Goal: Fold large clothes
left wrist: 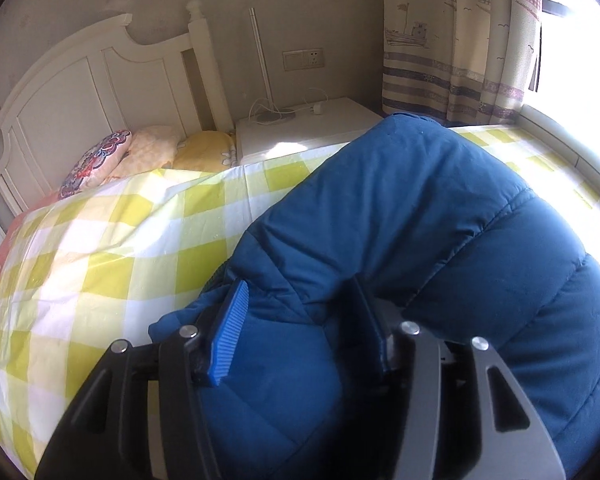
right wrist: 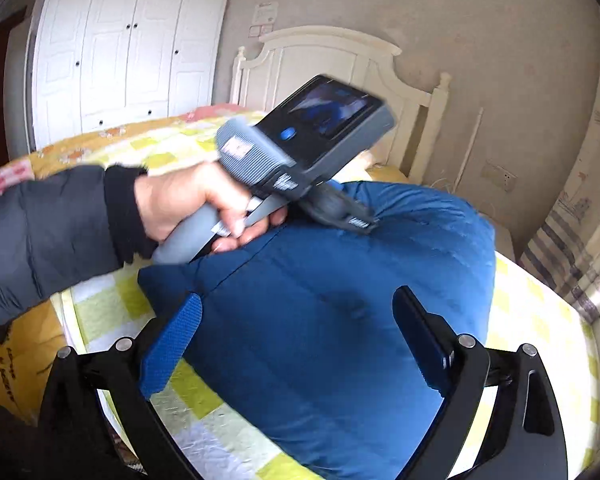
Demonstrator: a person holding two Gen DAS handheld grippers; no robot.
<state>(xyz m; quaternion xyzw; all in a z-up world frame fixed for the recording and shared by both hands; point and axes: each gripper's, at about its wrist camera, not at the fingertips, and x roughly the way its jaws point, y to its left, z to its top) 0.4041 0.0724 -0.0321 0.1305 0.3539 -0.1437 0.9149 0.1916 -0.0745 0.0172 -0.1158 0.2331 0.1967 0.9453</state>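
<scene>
A puffy blue quilted jacket (left wrist: pixel 420 220) lies bunched on the yellow-and-white checked bed sheet (left wrist: pixel 120 240). My left gripper (left wrist: pixel 298 284) has its blue pads pressed on a thick fold of the jacket near its left edge. In the right wrist view a hand in a dark sleeve (right wrist: pixel 188 204) holds that left gripper (right wrist: pixel 364 224), its tips sunk into the puckered top of the jacket (right wrist: pixel 320 320). My right gripper (right wrist: pixel 298 294) stands wide open just over the jacket's near side, with fabric showing between the fingers but no pad touching it.
A white headboard (left wrist: pixel 80 92) and several pillows (left wrist: pixel 140 152) are at the bed's far end. A white nightstand (left wrist: pixel 300 132) with a lamp stands beside it. Patterned curtains (left wrist: pixel 460 40) and a bright window lie to the right. A white wardrobe (right wrist: pixel 120 40) fills the far left.
</scene>
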